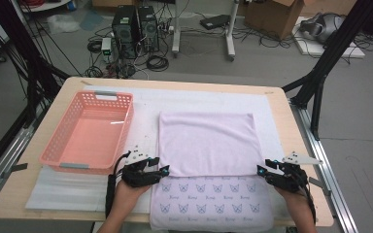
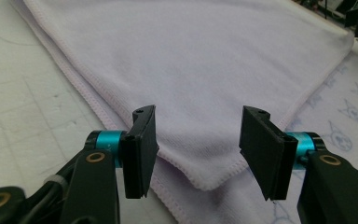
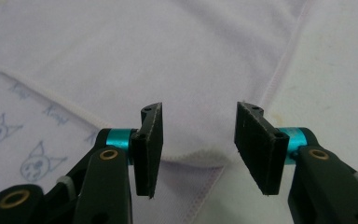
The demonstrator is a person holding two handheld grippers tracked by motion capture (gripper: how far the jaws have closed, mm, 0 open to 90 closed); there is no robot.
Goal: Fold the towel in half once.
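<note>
A lilac towel (image 1: 206, 141) lies on the white mat, its top layer folded so a strip printed with cat faces (image 1: 209, 199) shows along the front. My left gripper (image 1: 164, 171) sits at the folded layer's near left corner, and my right gripper (image 1: 261, 171) at its near right corner. In the left gripper view the stitched corner (image 2: 209, 182) lies between the jaws of the left gripper (image 2: 198, 140), which stand apart without touching the cloth. In the right gripper view the right gripper (image 3: 198, 140) likewise straddles its corner (image 3: 200, 156), open, pads off the fabric.
A pink slotted basket (image 1: 90, 131) stands at the left of the table with nothing in it. A white foam mat (image 1: 141, 104) covers most of the wooden tabletop (image 1: 291, 126). Beyond the far edge are computers, cables and boxes on the floor.
</note>
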